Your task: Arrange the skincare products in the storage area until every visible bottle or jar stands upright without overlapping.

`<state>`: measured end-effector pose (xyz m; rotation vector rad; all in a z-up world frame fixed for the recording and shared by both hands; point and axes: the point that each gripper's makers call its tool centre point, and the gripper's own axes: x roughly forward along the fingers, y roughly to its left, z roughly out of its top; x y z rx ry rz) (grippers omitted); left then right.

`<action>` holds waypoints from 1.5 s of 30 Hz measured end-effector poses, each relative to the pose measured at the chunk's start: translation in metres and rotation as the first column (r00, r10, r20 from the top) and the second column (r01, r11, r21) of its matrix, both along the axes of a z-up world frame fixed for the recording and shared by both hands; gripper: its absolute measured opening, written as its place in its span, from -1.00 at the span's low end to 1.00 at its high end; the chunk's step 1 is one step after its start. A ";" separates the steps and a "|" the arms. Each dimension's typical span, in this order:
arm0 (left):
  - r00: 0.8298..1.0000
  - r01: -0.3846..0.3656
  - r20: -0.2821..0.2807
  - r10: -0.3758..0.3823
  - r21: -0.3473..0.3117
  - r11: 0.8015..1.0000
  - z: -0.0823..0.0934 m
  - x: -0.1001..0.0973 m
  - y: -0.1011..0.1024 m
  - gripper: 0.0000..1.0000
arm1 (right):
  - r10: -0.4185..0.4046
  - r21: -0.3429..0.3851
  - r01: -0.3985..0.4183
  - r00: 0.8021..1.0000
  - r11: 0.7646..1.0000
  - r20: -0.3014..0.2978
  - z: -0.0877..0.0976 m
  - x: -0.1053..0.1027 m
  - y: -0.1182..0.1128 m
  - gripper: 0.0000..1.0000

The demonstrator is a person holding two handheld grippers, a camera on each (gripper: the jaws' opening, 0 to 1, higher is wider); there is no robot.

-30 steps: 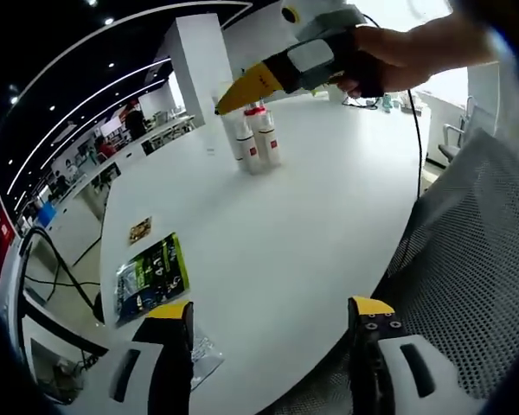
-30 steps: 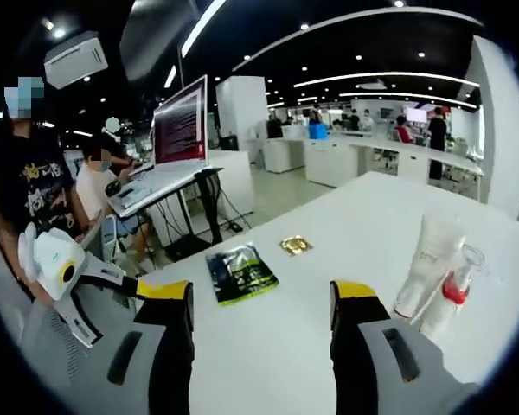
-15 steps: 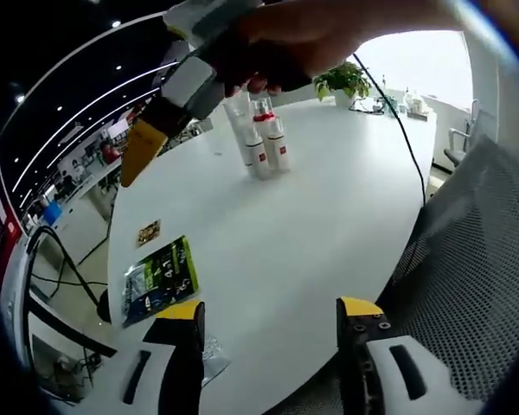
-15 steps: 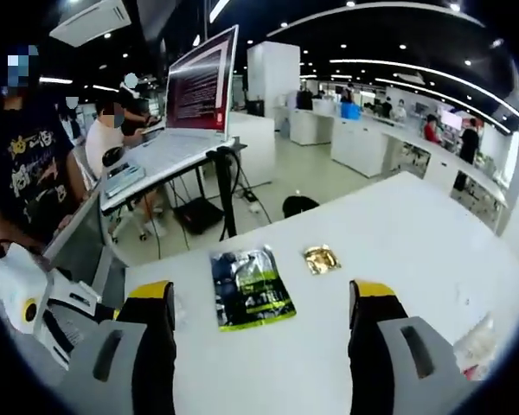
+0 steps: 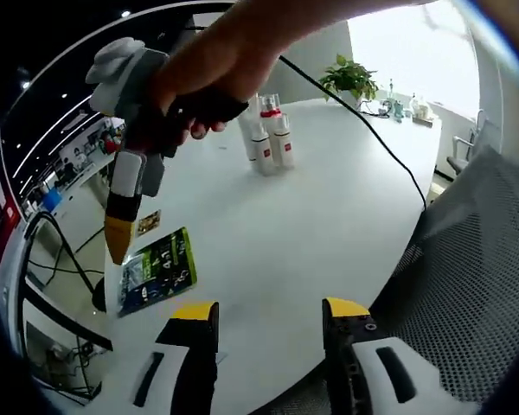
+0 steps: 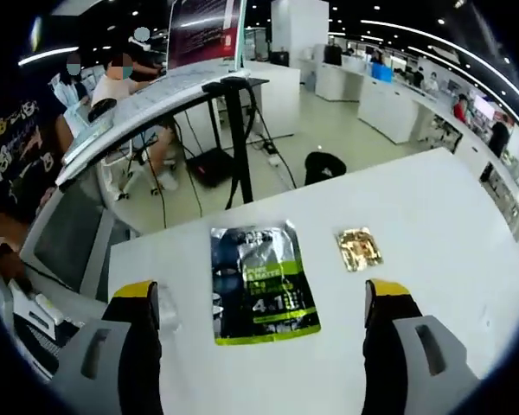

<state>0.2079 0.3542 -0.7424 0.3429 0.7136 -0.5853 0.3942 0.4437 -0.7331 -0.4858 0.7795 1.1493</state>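
Note:
In the left gripper view a group of white bottles and tubes with red caps stands upright at the far side of the round white table. My left gripper is open over the table's near edge, holding nothing. My right gripper, held in a hand, points down at a green and silver sachet. In the right gripper view my right gripper is open above that sachet, and a small gold sachet lies to its right.
A small clear packet lies by the left jaw in the right gripper view. A mesh chair stands at the table's right. A potted plant sits at the far edge. A laptop stand and seated people are beyond the table.
My right gripper swung from the bottles down towards the green sachet, which now lies between its jaws in its view. The left gripper stayed open near the table edge.

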 end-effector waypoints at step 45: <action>0.997 0.011 -0.080 -0.011 0.009 1.000 -0.013 -0.012 0.010 -0.38 | 0.186 -0.141 -0.186 0.982 0.972 -0.011 -0.069 0.008 0.019 -0.57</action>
